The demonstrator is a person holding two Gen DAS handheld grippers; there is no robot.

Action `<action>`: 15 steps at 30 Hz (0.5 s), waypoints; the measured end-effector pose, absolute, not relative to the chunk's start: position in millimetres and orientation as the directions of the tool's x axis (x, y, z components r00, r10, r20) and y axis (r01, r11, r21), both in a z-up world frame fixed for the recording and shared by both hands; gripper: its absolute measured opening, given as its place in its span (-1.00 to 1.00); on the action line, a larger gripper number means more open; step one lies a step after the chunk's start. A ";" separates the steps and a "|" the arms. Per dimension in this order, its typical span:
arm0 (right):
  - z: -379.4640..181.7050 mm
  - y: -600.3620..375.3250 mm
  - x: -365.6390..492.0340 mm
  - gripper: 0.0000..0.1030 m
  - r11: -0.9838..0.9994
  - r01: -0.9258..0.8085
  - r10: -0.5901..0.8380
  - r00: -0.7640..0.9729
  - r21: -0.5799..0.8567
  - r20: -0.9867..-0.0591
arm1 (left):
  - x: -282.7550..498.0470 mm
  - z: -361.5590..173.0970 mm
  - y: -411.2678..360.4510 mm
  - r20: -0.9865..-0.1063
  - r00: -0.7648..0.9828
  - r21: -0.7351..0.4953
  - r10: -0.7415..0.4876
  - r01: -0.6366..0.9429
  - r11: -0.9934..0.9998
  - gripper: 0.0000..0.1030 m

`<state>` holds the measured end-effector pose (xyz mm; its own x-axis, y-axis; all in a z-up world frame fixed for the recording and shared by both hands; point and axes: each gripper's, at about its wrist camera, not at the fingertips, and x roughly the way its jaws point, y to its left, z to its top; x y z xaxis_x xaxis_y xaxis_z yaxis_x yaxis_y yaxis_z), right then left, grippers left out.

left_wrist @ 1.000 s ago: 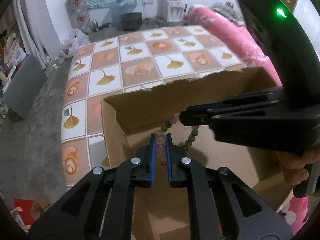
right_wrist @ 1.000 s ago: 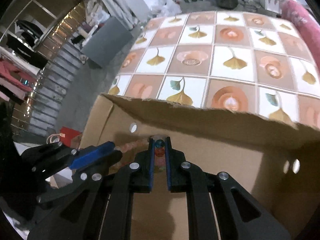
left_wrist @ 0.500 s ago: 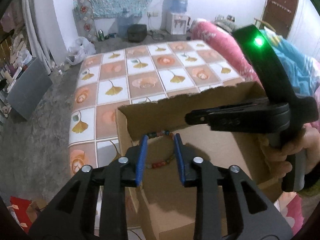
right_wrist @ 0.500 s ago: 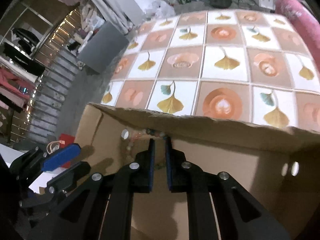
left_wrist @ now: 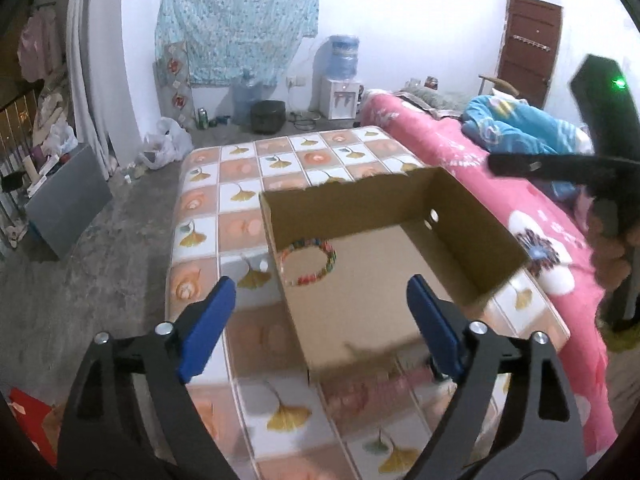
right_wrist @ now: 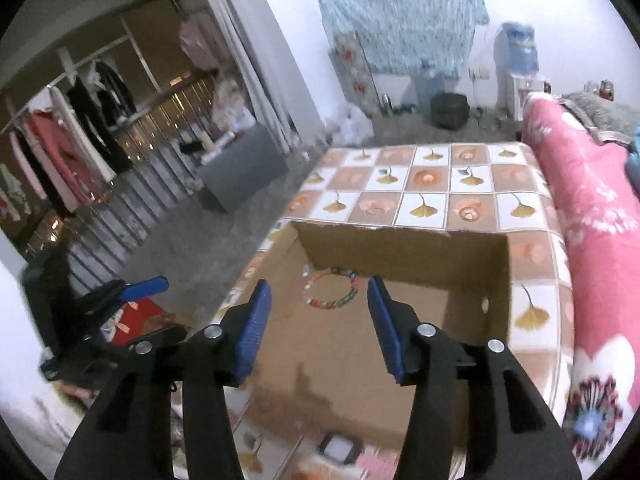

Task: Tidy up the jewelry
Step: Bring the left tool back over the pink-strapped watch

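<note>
A multicoloured bead bracelet (left_wrist: 307, 261) lies flat on the floor of an open cardboard box (left_wrist: 472, 216), in its far left corner; it also shows in the right wrist view (right_wrist: 330, 289). My left gripper (left_wrist: 320, 326) is open and empty, held above the box's near edge. My right gripper (right_wrist: 318, 326) is open and empty, raised above the box (right_wrist: 400, 248) and behind the bracelet. The right gripper's body shows at the right of the left wrist view (left_wrist: 560, 166).
The box sits on a table with a ginkgo-leaf tile cloth (left_wrist: 224, 196). A pink bed (left_wrist: 452, 160) with a blue quilt (left_wrist: 516, 128) runs along the right. A grey panel (left_wrist: 64, 204) leans on the floor at left. A small dark object (right_wrist: 338, 448) lies near the box's front.
Both grippers held the bracelet shut inside the box, then opened and let it fall to the box floor. Both have pulled up and back from the box.
</note>
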<state>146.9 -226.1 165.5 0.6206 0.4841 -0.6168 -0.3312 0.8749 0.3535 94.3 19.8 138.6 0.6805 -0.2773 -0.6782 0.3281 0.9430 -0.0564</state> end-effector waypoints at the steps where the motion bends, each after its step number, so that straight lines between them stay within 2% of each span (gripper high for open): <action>1: 166.3 -229.8 133.6 0.01 0.873 -0.330 0.487 0.628 0.360 -0.607 | 83.3 133.7 22.3 -0.679 0.679 -0.055 -0.278 0.330 0.942 0.68; 7: 134.1 -245.9 56.3 0.03 0.871 -0.272 0.480 0.652 0.409 -0.587 | 47.4 81.1 24.7 -0.742 0.605 -0.104 -0.287 0.319 0.942 0.72; 11: 86.6 -249.5 31.2 0.04 0.874 -0.177 0.454 0.631 0.453 -0.629 | 43.2 24.0 15.1 -0.819 0.528 -0.088 -0.224 0.269 0.959 0.72; 15: 37.8 -248.2 20.6 0.04 0.902 -0.071 0.382 0.589 0.425 -0.712 | 41.1 -12.2 3.7 -0.861 0.479 -0.048 -0.171 0.257 0.965 0.72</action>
<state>20.6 -248.2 37.8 0.5886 0.3820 -0.7125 -0.0707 0.9023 0.4253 41.1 3.7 -12.2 0.4794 -0.1707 -0.8609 0.2570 0.9652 -0.0483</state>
